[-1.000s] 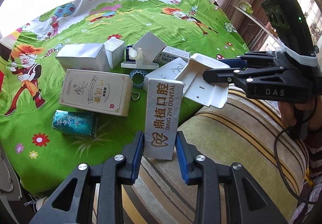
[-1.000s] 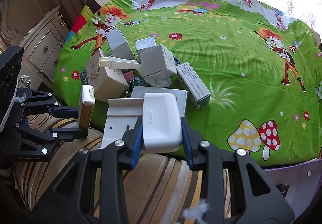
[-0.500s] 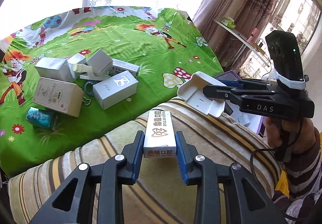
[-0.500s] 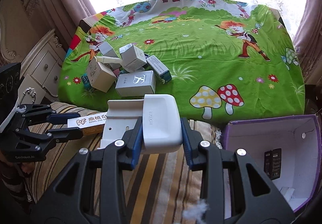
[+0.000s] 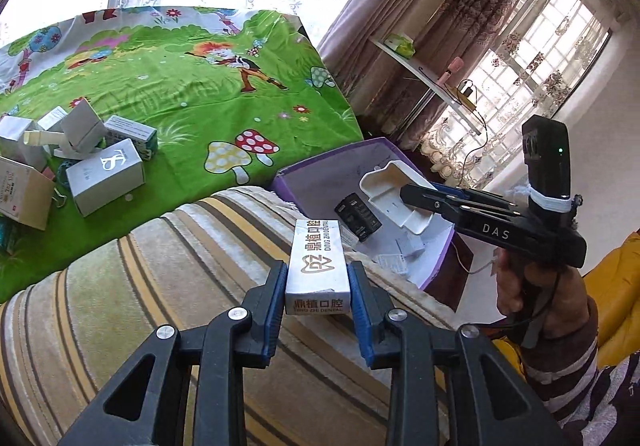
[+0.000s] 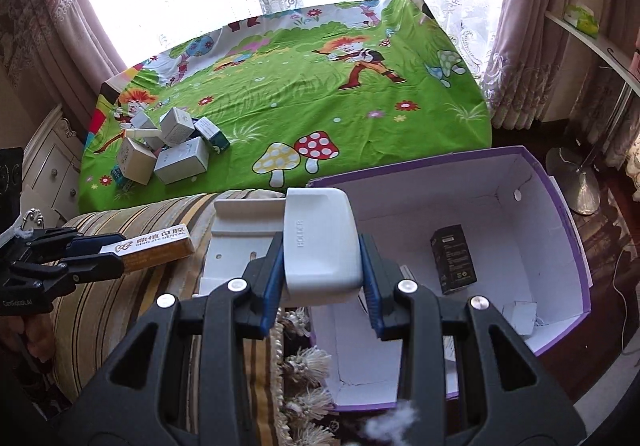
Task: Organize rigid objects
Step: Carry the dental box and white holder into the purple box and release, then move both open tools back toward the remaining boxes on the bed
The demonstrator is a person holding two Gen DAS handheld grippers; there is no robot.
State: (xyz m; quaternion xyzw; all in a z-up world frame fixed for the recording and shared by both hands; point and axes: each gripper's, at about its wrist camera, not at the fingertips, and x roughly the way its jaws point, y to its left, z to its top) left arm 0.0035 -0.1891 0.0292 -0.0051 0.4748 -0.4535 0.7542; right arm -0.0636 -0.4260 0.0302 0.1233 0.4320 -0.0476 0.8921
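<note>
My left gripper [image 5: 318,288] is clamped on the long dental box [image 5: 318,262] above the striped cushion [image 5: 160,286], and my right gripper [image 6: 322,266] grips the white plastic holder [image 6: 318,246] at the near left edge of the purple box [image 6: 560,205]. Inside that box lies a black carton [image 6: 454,260]. Farther off to the left, the remaining boxes [image 6: 172,149] sit heaped on the green cartoon tablecloth [image 6: 320,105].

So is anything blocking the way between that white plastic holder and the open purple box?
Nothing visible does. The right gripper holds the white plastic holder at the near rim of the open purple cardboard box, whose white floor is mostly bare. Only a small black box lies further in.
</note>
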